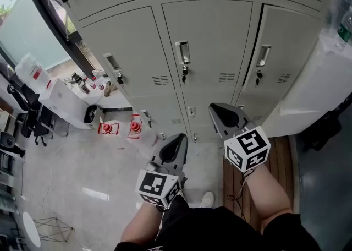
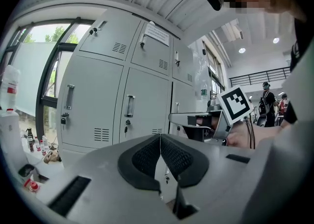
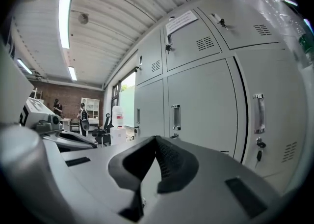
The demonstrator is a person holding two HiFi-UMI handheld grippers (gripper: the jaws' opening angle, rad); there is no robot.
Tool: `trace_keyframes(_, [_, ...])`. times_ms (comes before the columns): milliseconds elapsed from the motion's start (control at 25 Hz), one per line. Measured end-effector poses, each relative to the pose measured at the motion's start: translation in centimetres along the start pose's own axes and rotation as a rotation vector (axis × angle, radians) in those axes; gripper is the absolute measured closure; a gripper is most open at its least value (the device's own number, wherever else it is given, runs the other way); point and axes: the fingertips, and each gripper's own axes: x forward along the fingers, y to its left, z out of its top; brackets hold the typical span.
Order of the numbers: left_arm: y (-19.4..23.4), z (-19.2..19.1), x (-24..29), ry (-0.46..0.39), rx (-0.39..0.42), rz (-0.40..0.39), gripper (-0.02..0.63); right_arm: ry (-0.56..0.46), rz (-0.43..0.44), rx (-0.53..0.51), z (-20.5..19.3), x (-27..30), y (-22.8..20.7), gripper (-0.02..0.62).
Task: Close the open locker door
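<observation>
Head view: left gripper (image 1: pixel 177 141) and right gripper (image 1: pixel 223 113) are both held short of the lockers (image 1: pixel 209 46), touching no door. Every door in frame looks flush. The right-column door (image 1: pixel 283 52) shows a darker seam on its handle side.

Left gripper view: jaws together, nothing between them, lockers ahead.

Right gripper view: jaws closed, empty. The same door looks shut.

Judgement: closing appears done; at most a final press remains.
</observation>
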Motion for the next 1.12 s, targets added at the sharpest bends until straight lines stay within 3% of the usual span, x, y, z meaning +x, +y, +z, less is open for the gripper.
trace_keyframes(520, [-1.5,-0.7,-7.1,0.0,0.02,-0.011,0.589,-0.002,0.021,0.058,-1.4,-4.7,7.8,0.541])
trace_keyframes(1120, [-1.6,-1.5,-17.2,-0.021,0.01,-0.113,0.589,0.033,-0.095,0.089,-3.7,-9.8,18.0,0.541])
